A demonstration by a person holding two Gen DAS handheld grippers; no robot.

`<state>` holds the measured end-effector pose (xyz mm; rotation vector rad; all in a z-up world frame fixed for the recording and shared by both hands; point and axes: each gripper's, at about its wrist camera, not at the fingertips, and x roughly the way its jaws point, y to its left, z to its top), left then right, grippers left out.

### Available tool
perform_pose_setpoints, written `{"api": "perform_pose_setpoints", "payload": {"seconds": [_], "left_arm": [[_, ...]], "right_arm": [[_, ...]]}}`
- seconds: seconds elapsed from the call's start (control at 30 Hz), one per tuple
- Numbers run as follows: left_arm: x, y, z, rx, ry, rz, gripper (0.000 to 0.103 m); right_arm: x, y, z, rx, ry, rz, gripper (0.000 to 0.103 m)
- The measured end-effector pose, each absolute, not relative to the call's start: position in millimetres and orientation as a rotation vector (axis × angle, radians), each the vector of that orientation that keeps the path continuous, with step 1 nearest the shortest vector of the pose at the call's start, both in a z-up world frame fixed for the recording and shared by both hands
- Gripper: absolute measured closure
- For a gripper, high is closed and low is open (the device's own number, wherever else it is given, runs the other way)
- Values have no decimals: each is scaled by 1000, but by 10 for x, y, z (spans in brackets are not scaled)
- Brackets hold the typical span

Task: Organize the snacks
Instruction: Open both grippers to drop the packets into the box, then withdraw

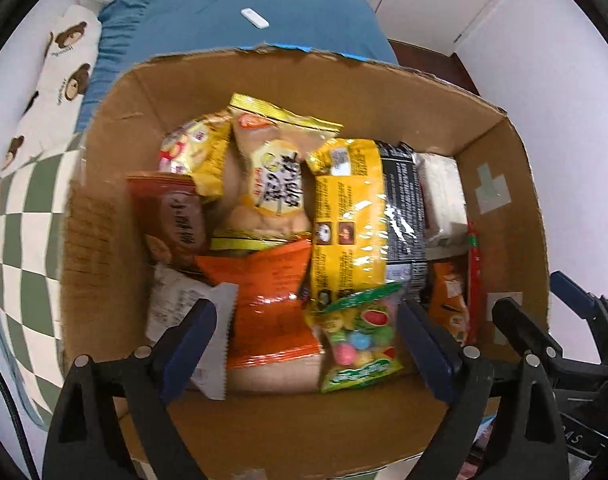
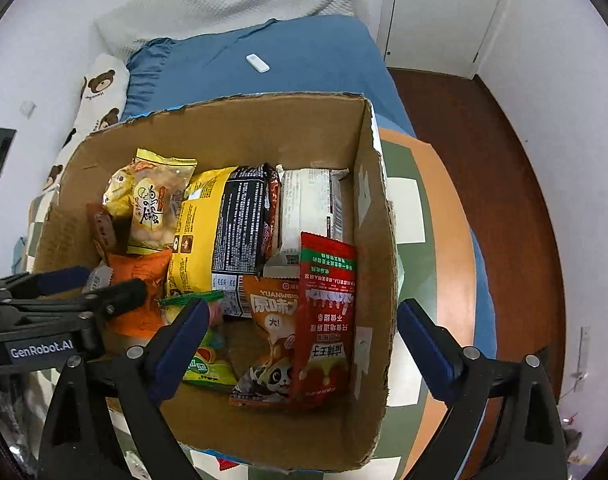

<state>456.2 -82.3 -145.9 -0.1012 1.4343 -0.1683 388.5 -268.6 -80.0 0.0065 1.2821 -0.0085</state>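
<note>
An open cardboard box (image 1: 104, 216) (image 2: 375, 264) sits on a bed and holds several snack packs. Inside lie a big yellow pack (image 1: 347, 216) (image 2: 200, 236), a black pack (image 1: 403, 208) (image 2: 244, 220), an orange pack (image 1: 272, 304), a green candy bag (image 1: 359, 336) (image 2: 208, 360), a red sachet (image 2: 327, 316) and an orange panda pack (image 2: 272, 340). My left gripper (image 1: 307, 344) is open and empty above the box's near side, over the orange pack and candy bag. My right gripper (image 2: 304, 344) is open and empty above the box's near right part.
The box rests on a checkered green-and-white blanket (image 1: 28, 216) (image 2: 403, 200). Behind it lie a blue sheet (image 1: 240, 40) with a small white remote (image 1: 255, 18) (image 2: 257, 63) and a bear-print pillow (image 1: 68, 64). Dark wood floor (image 2: 483, 152) lies to the right.
</note>
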Motion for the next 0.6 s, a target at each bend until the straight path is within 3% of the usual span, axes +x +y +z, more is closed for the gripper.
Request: {"api": "perform_pose_setpoints", "payload": {"seconds": [0.6], "left_arm": [[4217, -584, -942, -7, 1226, -70, 10]], "right_arm": [[3700, -2519, -604, -27, 1204, -28, 6]]}}
